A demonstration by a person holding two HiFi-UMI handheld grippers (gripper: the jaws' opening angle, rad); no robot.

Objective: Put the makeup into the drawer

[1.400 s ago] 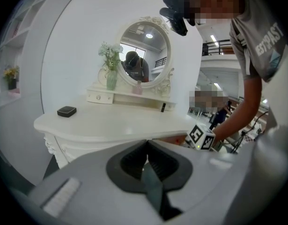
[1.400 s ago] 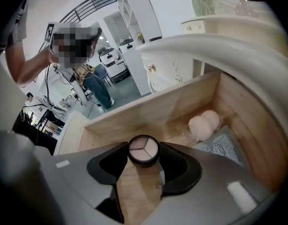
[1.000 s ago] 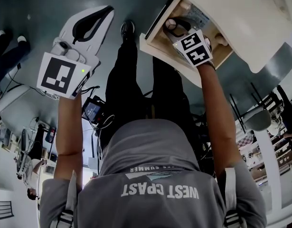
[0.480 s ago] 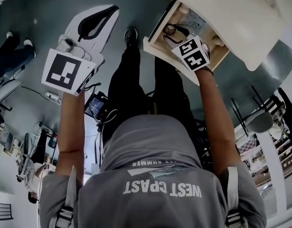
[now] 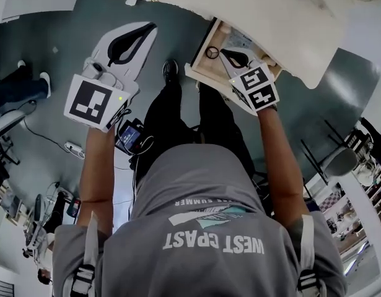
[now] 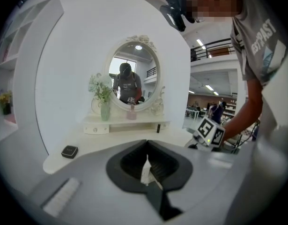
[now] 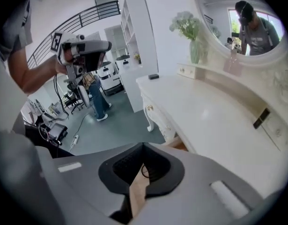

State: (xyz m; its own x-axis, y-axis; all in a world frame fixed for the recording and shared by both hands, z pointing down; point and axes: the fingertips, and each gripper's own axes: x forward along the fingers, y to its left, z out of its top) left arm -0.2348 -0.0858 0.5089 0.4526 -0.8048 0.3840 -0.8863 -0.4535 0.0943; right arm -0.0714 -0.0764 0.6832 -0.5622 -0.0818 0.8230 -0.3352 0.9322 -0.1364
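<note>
Up came my right gripper from the drawer, jaws shut and empty, the makeup lying inside just beside its tips, well apart from the left gripper, also shut and empty.

The dressing table has a smooth, glossy white painted top. The drawer is bare pale wood inside. The floor looks smooth and matt grey.

The drawer stands open and its front part is free from above; the white tabletop covers its back part. The right gripper hangs over the opening. Left of the drawer the grey floor is free, except for the person's 2 legs
</note>
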